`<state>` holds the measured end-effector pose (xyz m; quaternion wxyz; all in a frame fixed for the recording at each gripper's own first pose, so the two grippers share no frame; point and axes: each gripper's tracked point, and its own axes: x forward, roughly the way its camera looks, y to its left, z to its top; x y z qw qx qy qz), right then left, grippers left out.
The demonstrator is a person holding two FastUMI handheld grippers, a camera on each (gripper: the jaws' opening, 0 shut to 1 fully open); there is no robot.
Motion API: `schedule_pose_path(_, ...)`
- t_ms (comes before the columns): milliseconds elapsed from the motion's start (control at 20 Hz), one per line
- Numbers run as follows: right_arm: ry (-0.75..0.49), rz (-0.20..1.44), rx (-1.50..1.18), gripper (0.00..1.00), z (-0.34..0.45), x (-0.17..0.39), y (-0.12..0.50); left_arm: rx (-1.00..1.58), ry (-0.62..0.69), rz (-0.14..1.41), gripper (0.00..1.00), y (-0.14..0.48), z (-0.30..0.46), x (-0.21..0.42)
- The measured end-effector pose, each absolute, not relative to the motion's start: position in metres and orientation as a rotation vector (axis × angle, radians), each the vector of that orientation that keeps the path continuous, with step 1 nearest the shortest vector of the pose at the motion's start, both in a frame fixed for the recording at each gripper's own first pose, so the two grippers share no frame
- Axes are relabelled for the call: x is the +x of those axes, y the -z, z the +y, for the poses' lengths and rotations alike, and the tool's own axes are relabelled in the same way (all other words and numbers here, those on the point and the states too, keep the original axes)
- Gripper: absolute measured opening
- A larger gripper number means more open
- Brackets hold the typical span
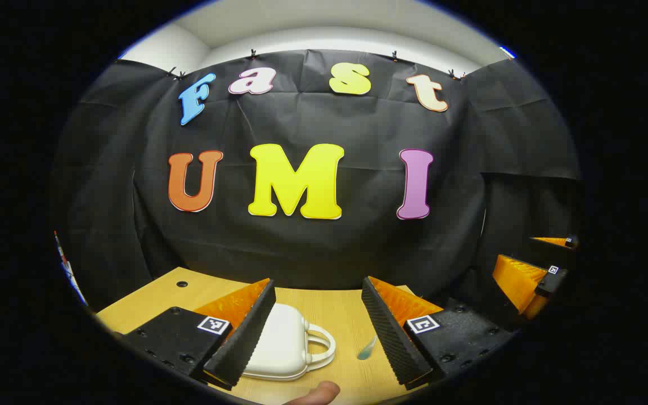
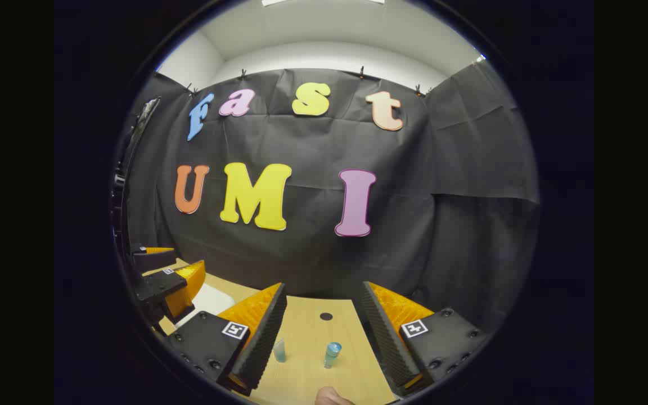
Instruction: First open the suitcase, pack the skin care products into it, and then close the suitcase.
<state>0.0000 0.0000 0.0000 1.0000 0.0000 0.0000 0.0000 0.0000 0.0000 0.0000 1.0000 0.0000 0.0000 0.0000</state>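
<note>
A small white suitcase (image 1: pixel 279 343) lies closed on the wooden table (image 1: pixel 329 315), its handle pointing right, partly behind my left gripper's left finger. My left gripper (image 1: pixel 318 284) is open above it, holding nothing. A teal tube (image 1: pixel 366 349) lies just right of the handle. In the right gripper view, my right gripper (image 2: pixel 323 287) is open over two small teal skin care bottles (image 2: pixel 279 350) (image 2: pixel 332 354) standing on the table. A corner of the suitcase (image 2: pixel 211 298) shows at the left, under the left gripper (image 2: pixel 166 281). The right gripper (image 1: pixel 526 281) appears at the far right of the left gripper view.
The black cloth wall stands close behind the table's far edge. There are round holes in the tabletop (image 2: pixel 326 316) (image 1: pixel 181 284). A person's fingertip (image 1: pixel 315 394) shows at the bottom edge of the left gripper view, and another fingertip (image 2: pixel 332 396) in the right gripper view.
</note>
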Motion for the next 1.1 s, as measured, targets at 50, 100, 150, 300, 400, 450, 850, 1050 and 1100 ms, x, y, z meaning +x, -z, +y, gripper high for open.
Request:
schedule_pose_path(50,-0.001,0.001,-0.001,0.80,-0.001,0.001,0.000,0.002,-0.001,-0.001,0.98,0.000,-0.001,0.001)
schedule_pose_path(100,-0.002,0.003,-0.001,0.80,-0.001,0.002,0.001,0.000,0.000,0.002,0.98,0.001,-0.002,0.002)
schedule_pose_path(150,-0.001,0.006,-0.001,0.80,-0.002,0.004,0.002,0.000,0.000,0.004,0.98,0.001,-0.002,0.003)
schedule_pose_path(300,0.000,0.009,0.003,0.80,-0.005,0.008,0.003,0.003,-0.002,0.011,0.98,0.004,-0.004,0.004)
schedule_pose_path(400,0.002,0.016,0.010,0.80,-0.006,0.011,0.006,0.017,-0.006,0.007,0.98,0.002,-0.005,0.005)
schedule_pose_path(450,0.002,0.021,0.012,0.80,-0.007,0.013,0.007,0.022,-0.006,0.006,0.98,0.002,-0.007,0.006)
schedule_pose_path(850,0.033,0.045,0.016,0.79,-0.032,0.020,0.020,0.113,0.010,-0.011,0.98,0.028,-0.013,0.025)
schedule_pose_path(1050,0.043,0.068,0.076,0.80,-0.064,0.011,0.030,0.412,0.004,0.021,0.99,0.099,-0.003,0.048)
schedule_pose_path(1100,0.074,0.068,0.055,0.80,-0.079,0.011,0.035,0.458,0.022,0.048,0.99,0.122,-0.005,0.053)
